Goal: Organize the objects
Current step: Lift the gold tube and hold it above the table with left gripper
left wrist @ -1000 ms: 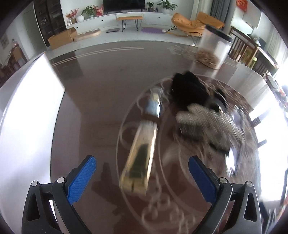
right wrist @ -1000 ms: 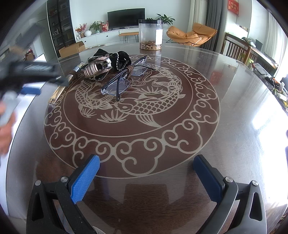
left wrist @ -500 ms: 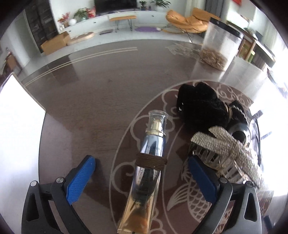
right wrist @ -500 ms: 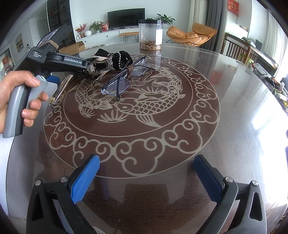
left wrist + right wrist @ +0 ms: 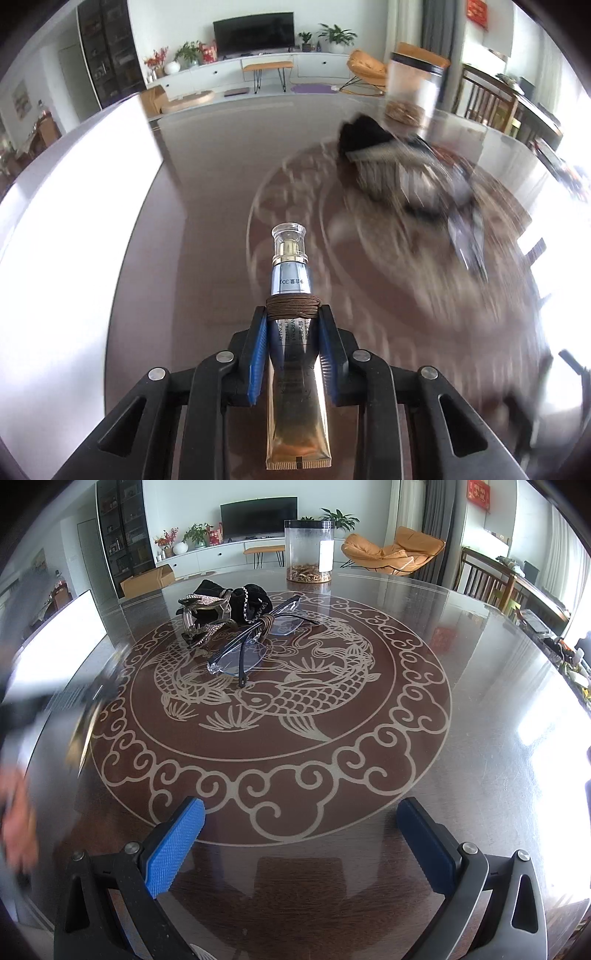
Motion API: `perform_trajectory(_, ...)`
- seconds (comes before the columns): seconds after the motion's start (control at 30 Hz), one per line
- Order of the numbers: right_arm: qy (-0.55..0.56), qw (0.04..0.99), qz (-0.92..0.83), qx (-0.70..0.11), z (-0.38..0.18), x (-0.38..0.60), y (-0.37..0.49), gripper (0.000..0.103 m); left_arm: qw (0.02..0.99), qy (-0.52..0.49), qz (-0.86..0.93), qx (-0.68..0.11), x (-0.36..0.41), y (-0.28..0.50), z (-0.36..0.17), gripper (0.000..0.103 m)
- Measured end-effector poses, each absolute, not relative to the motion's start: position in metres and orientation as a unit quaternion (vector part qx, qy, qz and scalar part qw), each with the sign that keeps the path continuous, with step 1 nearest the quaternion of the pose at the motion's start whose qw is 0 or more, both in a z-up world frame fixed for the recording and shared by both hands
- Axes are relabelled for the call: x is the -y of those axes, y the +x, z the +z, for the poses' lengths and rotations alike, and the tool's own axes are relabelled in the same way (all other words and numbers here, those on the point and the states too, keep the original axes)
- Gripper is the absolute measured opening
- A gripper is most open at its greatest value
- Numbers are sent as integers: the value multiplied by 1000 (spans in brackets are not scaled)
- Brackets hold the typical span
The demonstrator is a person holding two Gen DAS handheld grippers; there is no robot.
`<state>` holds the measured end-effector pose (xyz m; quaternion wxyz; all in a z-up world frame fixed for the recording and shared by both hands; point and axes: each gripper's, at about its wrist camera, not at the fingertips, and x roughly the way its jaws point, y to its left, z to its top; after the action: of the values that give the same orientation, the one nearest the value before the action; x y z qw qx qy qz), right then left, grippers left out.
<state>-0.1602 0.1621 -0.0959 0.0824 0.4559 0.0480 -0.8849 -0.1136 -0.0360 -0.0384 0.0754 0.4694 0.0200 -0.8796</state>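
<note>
We have the gold cosmetic tube (image 5: pixel 295 373) clamped in our left gripper (image 5: pixel 291 347), the two blue pads closed flat against its sides just behind the brown cord wound round its neck. The clear cap points toward twelve o'clock and the crimped end hangs back toward six. The table beyond is smeared with blur in the left wrist view, so we judge the tube is off the surface and being carried, though we cannot see the gap beneath it.

To do this carry well, we should keep the squeeze even: the tube is soft and could buckle or slide backward if we clench harder or tilt the nose up. Level and slow is the safer course.

Our right gripper (image 5: pixel 299 834) is wide open and holds nothing, low over the near edge of the round table (image 5: pixel 461 760). At its eleven o'clock lie the eyeglasses (image 5: pixel 240 653), touching the black pouch (image 5: pixel 236 594) and the rhinestone hair clip (image 5: pixel 203 616); the clear jar (image 5: pixel 309 550) stands at twelve. We should set the tube down clear of that cluster and let go only once it rests flat.
</note>
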Motion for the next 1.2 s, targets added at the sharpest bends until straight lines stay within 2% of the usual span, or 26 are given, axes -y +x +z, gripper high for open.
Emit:
perform_trajectory(0.1,456,82,-885,-48,-96,-162,-160,103,65,462,-884,-14,29,-71,-39,29)
perform_trajectory(0.17,456,82,-885,-48,-96,-162,-160,103,68,461,-885,-2,27,-68,-39,49)
perform_trajectory(0.2,456,82,-885,-48,-96,-162,-160,103,76,462,-884,4,29,-68,-41,79)
perform_trajectory(0.23,456,82,-885,-48,-96,-162,-160,103,76,473,-878,4,33,-70,-46,103)
perform_trajectory(0.3,456,82,-885,-48,-96,-162,-160,103,58,477,-876,-37,45,-75,-52,103)
perform_trajectory(1.2,456,82,-885,-48,-96,-162,-160,103,65,466,-882,-34,50,-75,-61,103)
